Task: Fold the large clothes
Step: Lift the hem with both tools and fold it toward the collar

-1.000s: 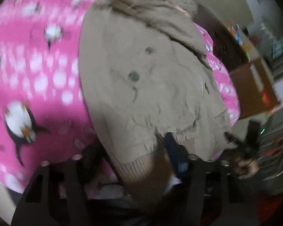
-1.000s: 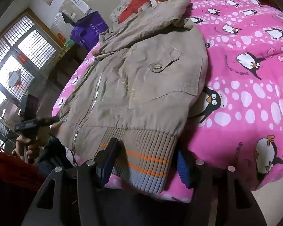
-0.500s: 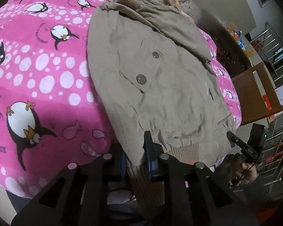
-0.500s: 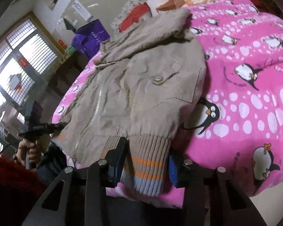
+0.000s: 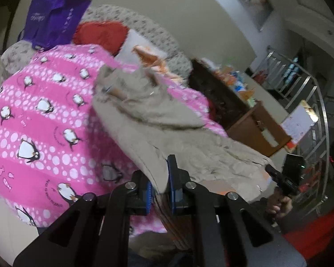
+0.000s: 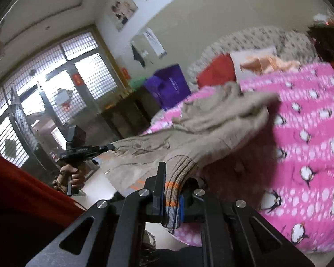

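Note:
A beige jacket (image 5: 167, 129) with a ribbed, orange-striped hem lies on a pink penguin bedspread (image 5: 44, 133), its near end lifted off the bed. My left gripper (image 5: 159, 178) has one hem corner pinched between its blue pads, the jaws still closing tight. In the right wrist view the jacket (image 6: 211, 129) hangs from my right gripper (image 6: 170, 184), whose jaws are closing on the ribbed hem between them. Each gripper shows in the other's view with a hand on its handle: the right gripper (image 5: 278, 175) and the left gripper (image 6: 86, 149), both at the jacket's raised edge.
At the head of the bed sit a purple bag (image 5: 53, 17), a red pillow (image 5: 100, 33) and an orange cloth (image 5: 149, 55). A wooden desk (image 5: 256, 129) and a metal rack (image 5: 311, 100) stand to one side. A barred window (image 6: 55, 93) and a red sleeve (image 6: 22, 189) are on the other.
Both grippers closed on the jacket's ribbed hem and rose, tilting up toward the room. The hem lifted off the bedspread with them.

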A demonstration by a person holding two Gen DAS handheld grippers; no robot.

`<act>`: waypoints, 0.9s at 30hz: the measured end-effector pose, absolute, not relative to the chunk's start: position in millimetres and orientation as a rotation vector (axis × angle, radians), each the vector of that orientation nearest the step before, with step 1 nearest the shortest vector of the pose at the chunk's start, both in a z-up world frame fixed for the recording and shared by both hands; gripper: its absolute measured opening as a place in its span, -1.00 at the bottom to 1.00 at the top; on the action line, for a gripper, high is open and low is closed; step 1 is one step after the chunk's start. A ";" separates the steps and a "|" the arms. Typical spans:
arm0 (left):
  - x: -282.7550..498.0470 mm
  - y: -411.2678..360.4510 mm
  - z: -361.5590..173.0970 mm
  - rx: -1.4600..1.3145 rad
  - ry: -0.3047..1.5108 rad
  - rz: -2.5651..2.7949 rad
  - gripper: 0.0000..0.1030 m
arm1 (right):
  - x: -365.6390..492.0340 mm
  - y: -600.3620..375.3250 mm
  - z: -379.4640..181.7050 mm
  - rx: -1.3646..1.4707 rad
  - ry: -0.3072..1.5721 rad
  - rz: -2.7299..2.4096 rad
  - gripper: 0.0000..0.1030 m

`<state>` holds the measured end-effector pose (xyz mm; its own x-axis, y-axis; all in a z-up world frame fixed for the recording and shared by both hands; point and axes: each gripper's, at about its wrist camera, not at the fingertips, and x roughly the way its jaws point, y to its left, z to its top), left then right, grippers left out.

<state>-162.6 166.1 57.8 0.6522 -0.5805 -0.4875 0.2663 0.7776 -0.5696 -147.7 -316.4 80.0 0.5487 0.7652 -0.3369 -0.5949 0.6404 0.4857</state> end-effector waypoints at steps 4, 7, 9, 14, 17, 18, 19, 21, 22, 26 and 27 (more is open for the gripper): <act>-170.1 154.6 73.3 -0.454 0.684 -0.584 -0.81 | -158.2 -328.8 102.6 0.359 0.499 0.839 -0.86; -155.5 153.8 67.6 -0.458 0.676 -0.588 -0.79 | -148.7 -338.0 99.9 0.363 0.503 0.809 -0.85; -130.7 155.2 61.0 -0.479 0.686 -0.545 -0.79 | -125.4 -342.8 88.1 0.421 0.518 0.783 -0.85; -46.6 156.0 60.5 -0.504 0.683 -0.408 -0.79 | -47.3 -343.5 68.3 0.556 0.524 0.700 -0.85; 18.1 151.4 62.1 -0.454 0.682 -0.372 -0.79 | 7.3 -337.8 64.9 0.575 0.524 0.646 -0.85; 32.7 151.3 59.7 -0.445 0.686 -0.362 -0.79 | 27.6 -336.5 62.6 0.565 0.528 0.617 -0.85; 54.2 151.5 56.1 -0.445 0.698 -0.353 -0.79 | 48.2 -335.8 58.4 0.583 0.541 0.601 -0.85; 82.6 151.1 49.9 -0.428 0.700 -0.336 -0.79 | 77.1 -335.5 52.3 0.599 0.554 0.565 -0.84; 98.9 148.8 46.1 -0.400 0.705 -0.317 -0.79 | 89.0 -333.7 49.9 0.591 0.559 0.554 -0.84; 140.0 145.1 26.3 -0.376 0.745 -0.288 -0.79 | 130.3 -324.6 36.3 0.547 0.589 0.510 -0.85; 146.3 145.6 21.1 -0.378 0.755 -0.282 -0.79 | 141.6 -322.8 29.7 0.530 0.604 0.491 -0.85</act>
